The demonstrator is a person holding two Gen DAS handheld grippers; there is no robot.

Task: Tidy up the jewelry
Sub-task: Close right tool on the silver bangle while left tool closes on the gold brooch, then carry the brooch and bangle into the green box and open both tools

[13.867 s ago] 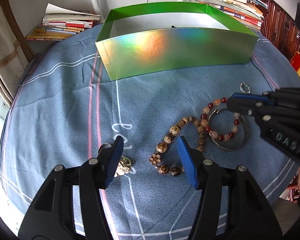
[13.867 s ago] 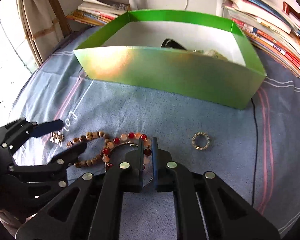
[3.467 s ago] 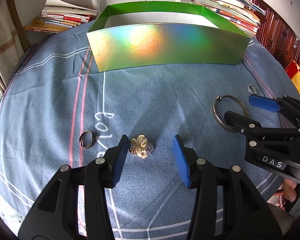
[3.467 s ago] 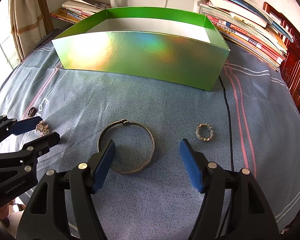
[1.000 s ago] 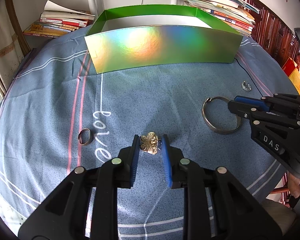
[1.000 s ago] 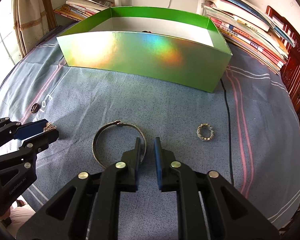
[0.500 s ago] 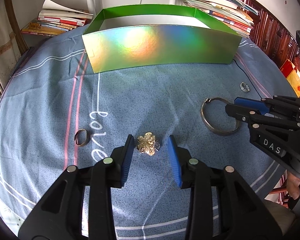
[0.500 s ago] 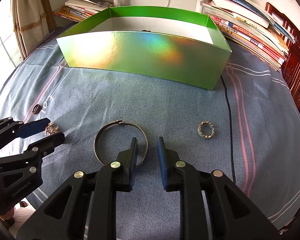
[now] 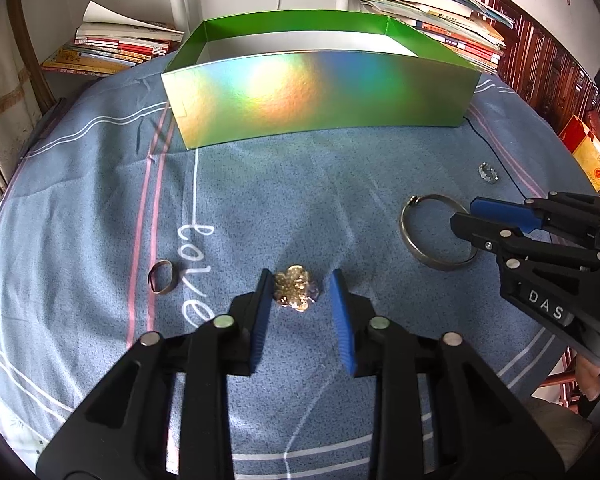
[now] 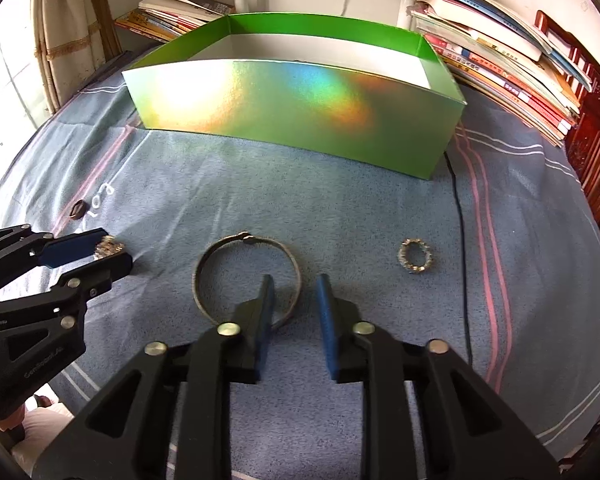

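A gold flower-shaped brooch [image 9: 295, 287] lies on the blue cloth between the fingers of my left gripper [image 9: 300, 280], which is open around it. A silver bangle [image 10: 247, 277] lies flat, and my right gripper [image 10: 294, 284] is open with its near right rim between the jaws. The bangle also shows in the left wrist view [image 9: 436, 236]. A small beaded ring [image 10: 415, 261] lies to the right of the bangle. A plain band ring [image 9: 163, 276] lies left of the brooch. The shiny green box [image 9: 320, 92] stands open at the back.
Stacks of books [image 10: 500, 60] line the back and right side behind the box. More books [image 9: 116, 46] lie at the back left. A thin black cable [image 10: 458, 216] runs over the cloth from the box's right corner.
Both grippers had closed on their pieces a second ago and have since opened. The brooch and bangle lie on the cloth, let go.
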